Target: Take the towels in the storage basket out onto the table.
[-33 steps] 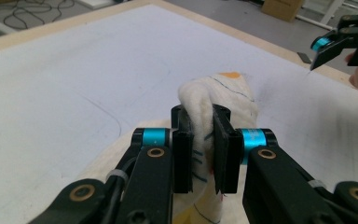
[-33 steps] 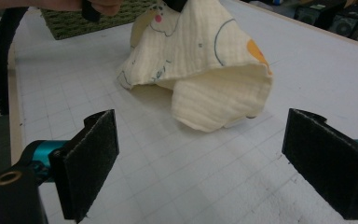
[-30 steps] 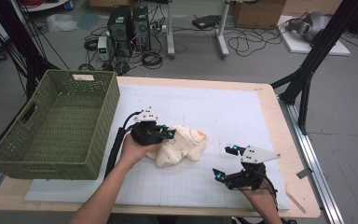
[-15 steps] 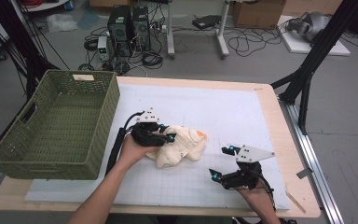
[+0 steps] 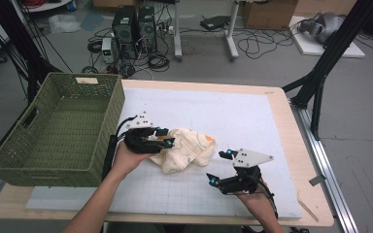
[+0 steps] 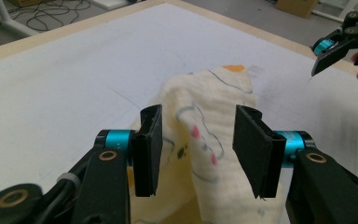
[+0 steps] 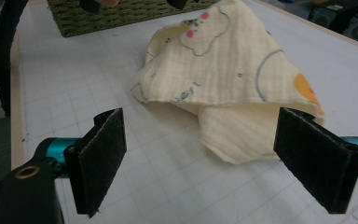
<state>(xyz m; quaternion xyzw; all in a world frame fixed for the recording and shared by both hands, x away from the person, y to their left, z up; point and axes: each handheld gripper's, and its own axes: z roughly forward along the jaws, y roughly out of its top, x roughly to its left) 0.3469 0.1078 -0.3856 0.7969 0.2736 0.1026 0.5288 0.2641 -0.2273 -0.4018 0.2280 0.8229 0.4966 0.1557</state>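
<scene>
Both grippers [image 5: 162, 136] [image 5: 219, 167] gape over a gridded white mat [image 5: 252, 116] — cloth [image 5: 187, 148] unheld, cables on grey floor [image 5: 199, 46].

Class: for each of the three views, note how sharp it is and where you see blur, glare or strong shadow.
High view: soft, grainy, even light, no glare. Left gripper view: cloth between the left tongs fairly sharp, far table edge softer. Right gripper view: cloth weave and grid mat crisp, right tongs slightly soft, faint shadow under the cloth.
</scene>
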